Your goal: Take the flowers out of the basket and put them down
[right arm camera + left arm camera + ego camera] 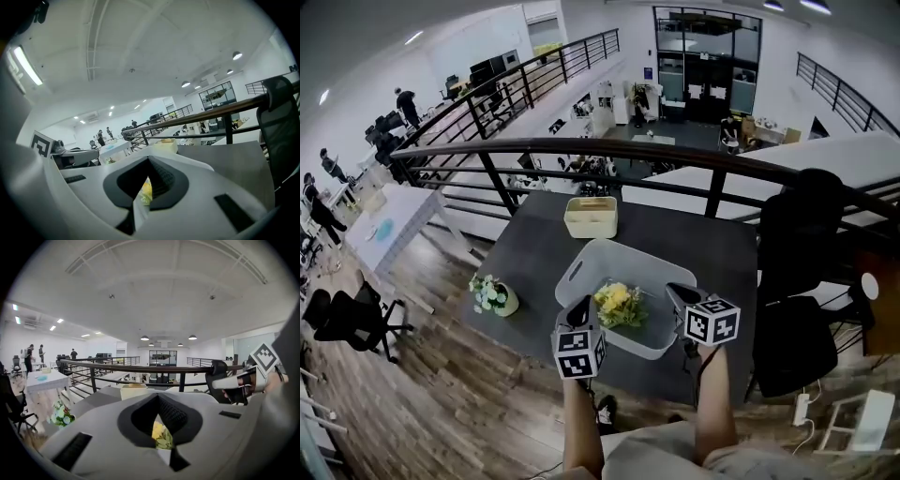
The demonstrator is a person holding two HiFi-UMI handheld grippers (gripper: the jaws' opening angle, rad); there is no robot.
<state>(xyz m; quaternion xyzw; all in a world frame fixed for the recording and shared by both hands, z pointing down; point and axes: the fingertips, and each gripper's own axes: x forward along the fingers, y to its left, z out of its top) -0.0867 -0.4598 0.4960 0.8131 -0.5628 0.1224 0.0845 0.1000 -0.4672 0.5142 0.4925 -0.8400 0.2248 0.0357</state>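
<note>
A pale grey basket point(609, 247) stands on the dark table point(534, 253) with a bunch of yellow flowers point(617, 302) inside. My left gripper point(581, 307) is shut at the basket's near-left rim. My right gripper point(680, 295) is shut at its right rim. In the left gripper view, the shut left gripper point(159, 420) has a pale sliver of rim point(165, 456) between its jaws, and the flowers point(163, 437) show through the gap. The right gripper view is alike: shut right gripper point(146, 180), rim sliver point(139, 211), flowers point(146, 191) behind.
A small pot of white flowers point(493, 295) stands at the table's left edge. At the far side sits a cream box point(592, 217). A black chair point(797, 281) is close on the right, and a dark railing point(628, 150) runs behind the table.
</note>
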